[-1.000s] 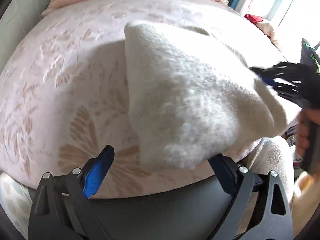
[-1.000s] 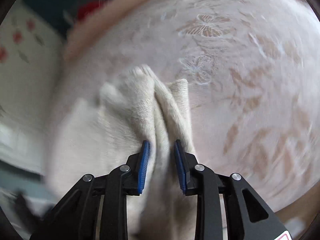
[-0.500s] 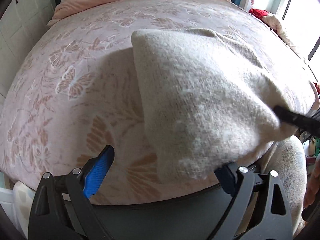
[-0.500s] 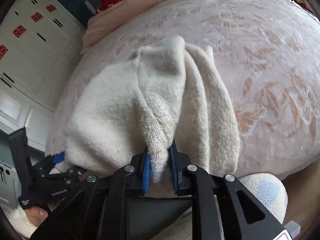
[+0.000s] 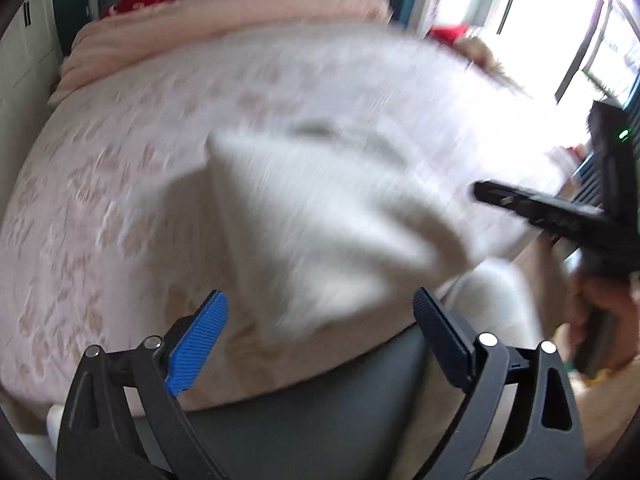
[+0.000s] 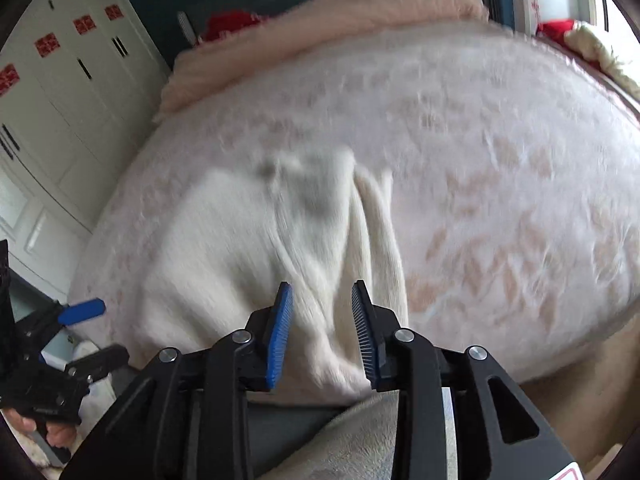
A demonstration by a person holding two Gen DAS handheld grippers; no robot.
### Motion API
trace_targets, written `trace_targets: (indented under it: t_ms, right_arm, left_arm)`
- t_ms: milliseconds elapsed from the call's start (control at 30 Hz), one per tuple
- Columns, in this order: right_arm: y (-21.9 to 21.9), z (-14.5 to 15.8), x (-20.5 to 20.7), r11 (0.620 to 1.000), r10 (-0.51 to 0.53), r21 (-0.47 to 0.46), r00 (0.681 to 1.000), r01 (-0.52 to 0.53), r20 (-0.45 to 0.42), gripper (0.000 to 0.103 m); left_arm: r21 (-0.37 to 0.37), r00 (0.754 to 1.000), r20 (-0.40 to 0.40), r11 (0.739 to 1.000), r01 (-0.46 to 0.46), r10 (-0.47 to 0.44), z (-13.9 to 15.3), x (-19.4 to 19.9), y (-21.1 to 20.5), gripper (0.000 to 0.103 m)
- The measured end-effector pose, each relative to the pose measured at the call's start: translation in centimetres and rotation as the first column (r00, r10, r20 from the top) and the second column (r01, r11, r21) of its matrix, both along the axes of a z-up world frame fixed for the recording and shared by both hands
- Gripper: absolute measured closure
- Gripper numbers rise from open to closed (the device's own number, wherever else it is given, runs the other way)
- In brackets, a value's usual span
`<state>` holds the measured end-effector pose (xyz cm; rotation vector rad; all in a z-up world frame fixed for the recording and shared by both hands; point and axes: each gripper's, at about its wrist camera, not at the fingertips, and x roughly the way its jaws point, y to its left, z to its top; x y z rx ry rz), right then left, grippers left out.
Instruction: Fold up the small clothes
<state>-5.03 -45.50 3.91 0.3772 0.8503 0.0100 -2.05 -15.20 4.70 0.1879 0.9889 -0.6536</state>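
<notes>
A cream fuzzy garment (image 5: 312, 216) lies bunched on the pink floral bed (image 5: 100, 208), near its front edge; both views are motion-blurred. It also shows in the right wrist view (image 6: 248, 264). My left gripper (image 5: 320, 328) is open wide and empty, just short of the garment's near corner. My right gripper (image 6: 322, 320) is open, its jaws apart with a fold of the garment lying loose between and beyond them. The right gripper shows at the right of the left wrist view (image 5: 560, 216); the left gripper shows at the lower left of the right wrist view (image 6: 72, 344).
A rolled pink blanket (image 6: 320, 16) lies along the bed's far end with something red (image 6: 232, 24) behind it. White cupboards (image 6: 60, 100) stand to the left. A bright window (image 5: 560, 20) is at the right. My cream-clad knee (image 5: 488, 300) is by the bed's edge.
My right gripper has opened and let go of the garment's fold. The garment has dropped and slumped onto the bed. Both grippers have pulled back a little.
</notes>
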Motion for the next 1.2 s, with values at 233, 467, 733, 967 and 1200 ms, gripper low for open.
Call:
trace_targets:
  t_ms: [233,467,733,967,1200]
  right_arm:
    - [2.5,-3.1,5.4,0.992,0.093,-0.082,0.991,-0.100,-0.091,0.094]
    - [3.0,-5.6,6.0,0.997,0.043,-0.054,0.985,-0.052,-0.164,0.093]
    - [3.8,-7.7,7.2,0.982,0.050,-0.165,0.968,-0.092,-0.246,0.093]
    - [3.7,-3.8,7.0,0.991,0.061,-0.106,0.985,-0.079,-0.158,0.090]
    - [2.0,-4.5,13.5,0.994,0.071,-0.068,0.982,-0.084,-0.177,0.090]
  left_arm:
    - [0.018,0.993,-0.045,0.994,-0.110,0.111,-2.6,5.9,-4.2,0.010]
    - [0.154,0.932,-0.243,0.960,-0.235,0.268,-11.0,9.6,-3.9,0.008]
    - [0.211,0.954,-0.178,0.957,-0.201,0.240,-10.4,9.8,-4.9,0.006]
    - [0.229,0.961,-0.146,0.953,-0.198,0.235,-10.0,9.8,-4.8,0.006]
    - [0.238,0.964,-0.132,0.951,-0.196,0.231,-9.5,9.0,-4.6,0.005]
